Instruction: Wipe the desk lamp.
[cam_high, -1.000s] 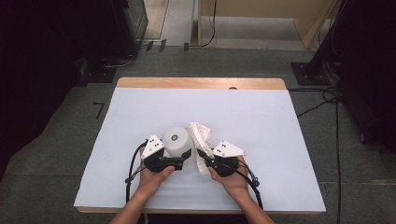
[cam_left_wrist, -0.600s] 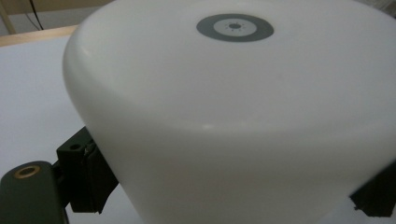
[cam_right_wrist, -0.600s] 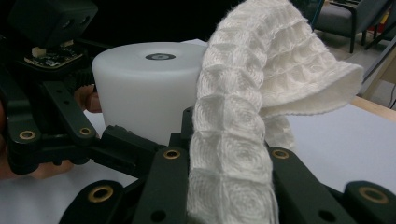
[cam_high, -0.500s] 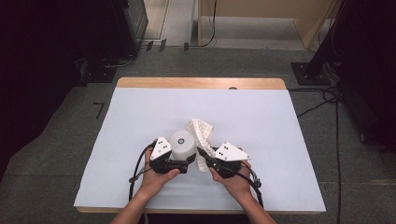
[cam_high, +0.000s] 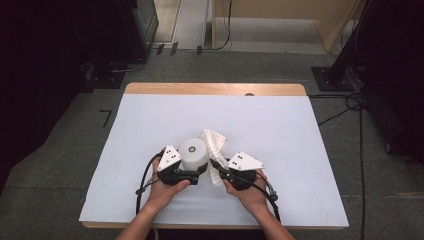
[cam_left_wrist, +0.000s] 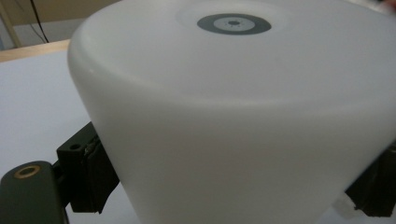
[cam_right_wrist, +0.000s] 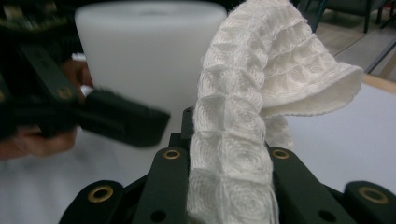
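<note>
Cup and cloth held side by side over the worktop (cam_high: 280, 125)

The white upturned cup (cam_high: 194, 154) sits clamped between the jaws of the left claw (cam_high: 196, 175), straight ahead of it. The waffle-weave cloth (cam_high: 214, 145) is pinched in the narrow right claw (cam_high: 216, 167), its long axis rising from the jaws and leaning toward the cup just left, so the right hand (cam_high: 247, 187) is nearer for wiping.

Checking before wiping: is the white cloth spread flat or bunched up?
Bunched: the white cloth stands folded between the right gripper jaws.
</note>
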